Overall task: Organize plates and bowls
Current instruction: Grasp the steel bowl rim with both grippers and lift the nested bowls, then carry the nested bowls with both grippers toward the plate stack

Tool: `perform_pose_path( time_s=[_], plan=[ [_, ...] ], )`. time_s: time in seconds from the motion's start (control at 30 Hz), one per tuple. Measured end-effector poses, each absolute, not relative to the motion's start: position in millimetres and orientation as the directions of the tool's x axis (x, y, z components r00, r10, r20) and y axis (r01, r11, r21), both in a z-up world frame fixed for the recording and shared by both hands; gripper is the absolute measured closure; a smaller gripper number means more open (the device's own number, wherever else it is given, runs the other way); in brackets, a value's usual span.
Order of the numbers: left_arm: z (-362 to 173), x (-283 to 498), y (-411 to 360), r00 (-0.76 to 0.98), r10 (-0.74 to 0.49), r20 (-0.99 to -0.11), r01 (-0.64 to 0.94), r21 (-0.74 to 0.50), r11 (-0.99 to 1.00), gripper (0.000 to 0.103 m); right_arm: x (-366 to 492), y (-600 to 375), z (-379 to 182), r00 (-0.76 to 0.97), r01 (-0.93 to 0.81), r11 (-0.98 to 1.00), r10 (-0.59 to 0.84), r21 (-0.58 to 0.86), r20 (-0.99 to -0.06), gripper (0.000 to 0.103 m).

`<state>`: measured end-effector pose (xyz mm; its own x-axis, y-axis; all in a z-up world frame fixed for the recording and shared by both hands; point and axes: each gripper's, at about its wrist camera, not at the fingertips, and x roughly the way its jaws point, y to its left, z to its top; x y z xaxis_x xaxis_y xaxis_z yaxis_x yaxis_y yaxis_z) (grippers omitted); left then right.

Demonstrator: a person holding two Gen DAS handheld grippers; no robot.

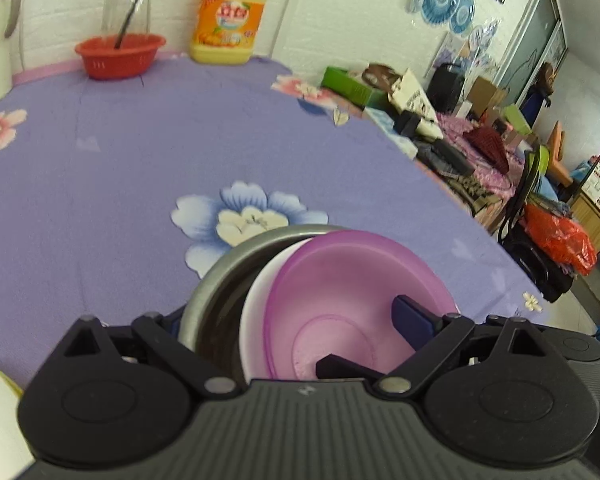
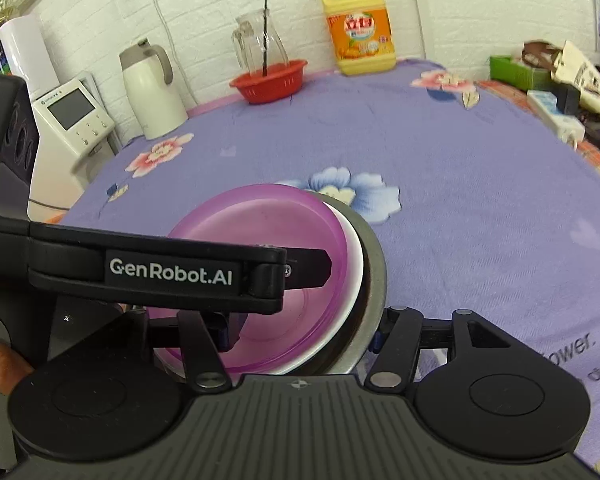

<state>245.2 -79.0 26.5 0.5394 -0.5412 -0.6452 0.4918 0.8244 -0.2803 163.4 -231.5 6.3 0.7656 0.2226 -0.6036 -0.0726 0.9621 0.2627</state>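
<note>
A stack of nested bowls sits on the purple cloth: a translucent purple bowl (image 1: 352, 292) inside a white bowl (image 1: 256, 308) inside a steel bowl (image 1: 216, 276). My left gripper (image 1: 296, 320) spans the stack's left side, with one finger (image 1: 414, 320) inside the purple bowl and the other hidden outside the steel wall. In the right wrist view the stack shows as purple bowl (image 2: 268, 224), white bowl (image 2: 354, 264) and steel bowl (image 2: 374, 272). My right gripper (image 2: 304, 332) straddles its right side, one finger inside the purple bowl, one outside the steel. Both look closed on the stack.
At the table's far edge stand a red basket (image 2: 269, 80), a glass jug (image 2: 260, 42), a yellow detergent bottle (image 2: 360, 32) and a white kettle (image 2: 150, 88). Boxes and clutter (image 1: 412, 120) lie beyond the right edge. The left gripper's arm (image 2: 160, 272) crosses the right wrist view.
</note>
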Motion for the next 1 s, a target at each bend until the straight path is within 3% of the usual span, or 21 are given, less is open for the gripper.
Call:
perform_pose_path(
  time_s=[0.23, 0.5, 0.77, 1.0],
  plan=[
    [63.5, 226.8, -3.4, 0.667, -0.426, -0.611, 0.384, -0.209, 0.899, 0.010, 173.6, -180.9, 36.8, 0.777, -0.230, 0.937, 0.339, 0.262, -0.530, 0.000],
    [53.5, 204.3, 93.4, 0.718, -0.268, -0.642, 0.183, -0.198, 0.963, 0.010, 193.7, -96.6, 32.6, 0.664, -0.436, 0.850, 0.526, 0.297, -0.531, 0.000],
    [10.6, 194.6, 136.5, 0.684, -0.274, -0.675, 0.116, -0.271, 0.956, 0.010, 194.8, -52.4, 6.1, 0.546, -0.492, 0.815, 0.563, 0.307, -0.620, 0.000],
    [1.4, 190.2, 137.7, 0.713, -0.303, -0.633, 0.151, -0.283, 0.947, 0.009, 191.0, -42.2, 2.6, 0.561, -0.504, 0.827, 0.532, 0.249, -0.634, 0.000]
  ],
)
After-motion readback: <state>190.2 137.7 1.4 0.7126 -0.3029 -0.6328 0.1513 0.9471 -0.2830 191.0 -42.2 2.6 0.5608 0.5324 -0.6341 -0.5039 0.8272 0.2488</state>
